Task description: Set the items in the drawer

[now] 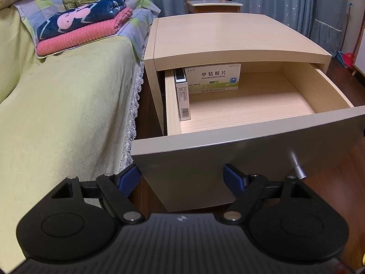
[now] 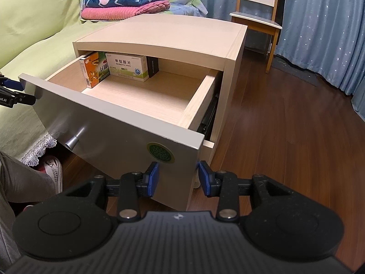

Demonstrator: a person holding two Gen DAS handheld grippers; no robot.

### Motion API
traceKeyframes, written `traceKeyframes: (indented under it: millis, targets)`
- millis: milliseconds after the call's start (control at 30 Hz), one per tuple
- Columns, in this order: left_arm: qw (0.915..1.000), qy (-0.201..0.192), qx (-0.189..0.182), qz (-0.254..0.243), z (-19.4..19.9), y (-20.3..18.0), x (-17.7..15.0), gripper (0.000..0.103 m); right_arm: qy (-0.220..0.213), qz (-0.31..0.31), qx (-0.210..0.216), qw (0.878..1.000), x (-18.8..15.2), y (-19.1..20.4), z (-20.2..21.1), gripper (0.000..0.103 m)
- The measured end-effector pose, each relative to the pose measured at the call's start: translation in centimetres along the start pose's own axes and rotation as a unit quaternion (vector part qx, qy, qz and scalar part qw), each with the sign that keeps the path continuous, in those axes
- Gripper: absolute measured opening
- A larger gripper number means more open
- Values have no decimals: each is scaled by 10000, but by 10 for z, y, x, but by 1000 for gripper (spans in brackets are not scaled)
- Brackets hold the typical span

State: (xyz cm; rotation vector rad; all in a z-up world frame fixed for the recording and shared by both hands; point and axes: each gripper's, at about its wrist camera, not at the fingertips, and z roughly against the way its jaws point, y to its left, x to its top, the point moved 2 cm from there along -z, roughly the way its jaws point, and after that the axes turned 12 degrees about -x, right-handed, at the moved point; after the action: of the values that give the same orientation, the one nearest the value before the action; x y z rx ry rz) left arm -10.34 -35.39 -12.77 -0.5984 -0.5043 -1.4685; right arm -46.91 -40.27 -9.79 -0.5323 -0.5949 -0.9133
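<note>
The nightstand's top drawer (image 1: 294, 86) stands pulled out, its grey front panel (image 1: 205, 157) with a metal knob (image 1: 297, 167) facing me. At the drawer's back stands a white-and-green tablet box (image 1: 213, 78), and a second box (image 1: 183, 98) stands on edge along the left wall. The right wrist view shows that one as an orange box (image 2: 94, 70), next to the white-green box (image 2: 129, 67) and a black box (image 2: 152, 66). My left gripper (image 1: 181, 179) is open and empty, low before the panel's left end. My right gripper (image 2: 178, 178) is open and empty at the panel's lower right corner.
A bed (image 1: 63, 105) with a green cover and lace trim touches the nightstand's left side; folded blankets (image 1: 84, 22) lie on it. A wooden chair (image 2: 257, 22) and blue curtains (image 2: 319, 22) stand behind. Wooden floor (image 2: 285, 137) spreads to the right. A person's leg and shoe (image 2: 53, 171) are lower left.
</note>
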Motion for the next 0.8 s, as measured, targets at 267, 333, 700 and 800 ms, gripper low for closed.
traceKeyframes:
  millis: [267,333,700,800]
  targets:
    - [10000,-11,31,22,-5,1,5,79,-34,-14,-6,10000,1,0,-1,34]
    - [10000,-11,33,23,-5,2,6,79,-43,-15,-5,10000,2,-1,-4,34]
    - [10000,-16,65,17,-9,3,11,79,-77,-18,-21,10000,6,-2,-10,34]
    - [10000,-19,66,15,-10,3,13,79,-64,-51,-17,10000,6,-2,-11,34]
